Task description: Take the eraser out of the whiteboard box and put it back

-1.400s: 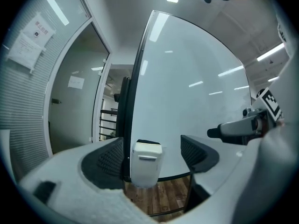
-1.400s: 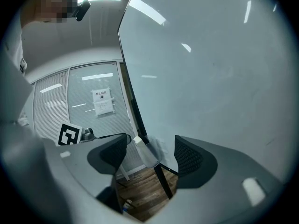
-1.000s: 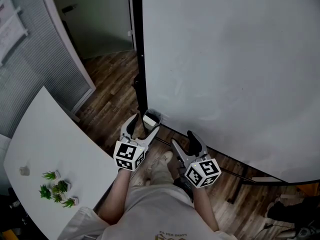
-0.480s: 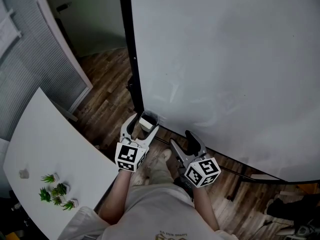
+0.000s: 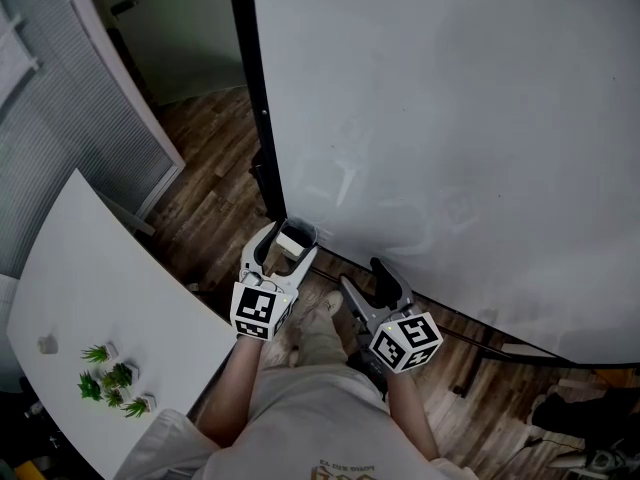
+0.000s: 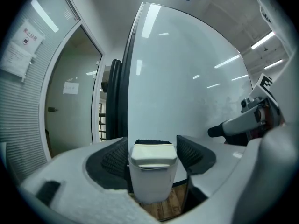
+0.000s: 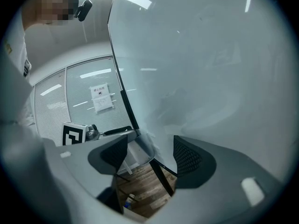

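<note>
Well, my left gripper [image 5: 288, 244] sits just left of centre in the lower half of the head view, aimed at the bottom left corner of the whiteboard [image 5: 450, 118]. The box [image 6: 148, 183] is at that corner, and it stands right between the jaws. In the left gripper view it fills the middle of the lower frame as a pale upright container. The eraser [image 6: 153, 154] is in it, its cream top showing above the rim with a dark strip just behind.

The jaws have just been closing, but they stand fairly wide and are not clamped. The left pad [image 6: 114, 158] looks very close to the box wall, and I cannot say whether it touches. A sliver of gap shows on the right side. So the box and eraser are framed by the jaws and not gripped.

My right gripper [image 5: 367, 280] is just right of centre in the head view, near the left one and pointed at the board's lower edge. In the right gripper view its jaws are spread wide with nothing between the pads [image 7: 187, 157]. Through the gap I see the wooden floor [image 5: 215, 183] and the board's dark frame. The box and the left gripper's marker cube sit toward the left of that frame.

A white table [image 5: 90, 268] runs down the left of the head view, with small green plants [image 5: 115, 380] near its lower end.
</note>
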The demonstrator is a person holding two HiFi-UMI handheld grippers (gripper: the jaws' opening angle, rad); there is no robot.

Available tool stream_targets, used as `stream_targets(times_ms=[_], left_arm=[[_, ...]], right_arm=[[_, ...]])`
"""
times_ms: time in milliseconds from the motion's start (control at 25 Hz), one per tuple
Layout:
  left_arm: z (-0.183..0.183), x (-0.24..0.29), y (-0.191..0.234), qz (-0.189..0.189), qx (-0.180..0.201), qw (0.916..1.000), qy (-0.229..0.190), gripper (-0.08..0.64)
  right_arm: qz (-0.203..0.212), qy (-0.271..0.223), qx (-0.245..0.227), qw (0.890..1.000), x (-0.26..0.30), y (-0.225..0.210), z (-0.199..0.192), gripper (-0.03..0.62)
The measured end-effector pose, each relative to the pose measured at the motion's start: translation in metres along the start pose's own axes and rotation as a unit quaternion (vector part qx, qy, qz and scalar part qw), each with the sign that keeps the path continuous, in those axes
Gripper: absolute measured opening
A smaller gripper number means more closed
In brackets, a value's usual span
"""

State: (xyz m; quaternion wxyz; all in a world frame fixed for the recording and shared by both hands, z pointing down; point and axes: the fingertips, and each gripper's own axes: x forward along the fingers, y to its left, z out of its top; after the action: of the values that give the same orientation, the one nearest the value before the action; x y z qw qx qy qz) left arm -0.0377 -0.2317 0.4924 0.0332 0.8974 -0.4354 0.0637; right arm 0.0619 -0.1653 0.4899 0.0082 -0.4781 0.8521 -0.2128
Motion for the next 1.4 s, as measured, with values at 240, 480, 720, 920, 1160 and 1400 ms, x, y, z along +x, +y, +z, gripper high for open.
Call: stream_targets(times_ms=[240,480,720,920,1160,1400], left_arm=[[0.001,0.001,0.0,0.004,0.013,0.9999,-0.003,0.307],[0.0,0.003,0.0,0.0,0.017,0.9999,-0.001,0.301],[0.004,0.004,0.0,0.004,0.015,0.9998,-0.01,0.295],[0.003,0.003,0.002,0.009,0.013,0.9998,-0.009,0.268],[0.001,0.003,0.004,0.012,0.014,0.9998,-0.007,0.264],[0.002,0.003,0.003,0.012,0.016,0.9998,-0.008,0.267]], right_arm=[[-0.001,0.004,0.004,1.0,0.0,-0.004,-0.002,0.304],[-0.001,0.004,0.008,1.0,0.001,-0.006,-0.003,0.302],[-0.003,0.003,0.01,1.0,0.0,-0.01,-0.002,0.302],[-0.006,-0.002,0.008,1.0,-0.003,-0.012,0.0,0.296],[-0.012,-0.012,0.008,1.0,-0.007,-0.015,0.002,0.287],[-0.014,-0.01,0.011,1.0,-0.006,-0.016,-0.001,0.285]])
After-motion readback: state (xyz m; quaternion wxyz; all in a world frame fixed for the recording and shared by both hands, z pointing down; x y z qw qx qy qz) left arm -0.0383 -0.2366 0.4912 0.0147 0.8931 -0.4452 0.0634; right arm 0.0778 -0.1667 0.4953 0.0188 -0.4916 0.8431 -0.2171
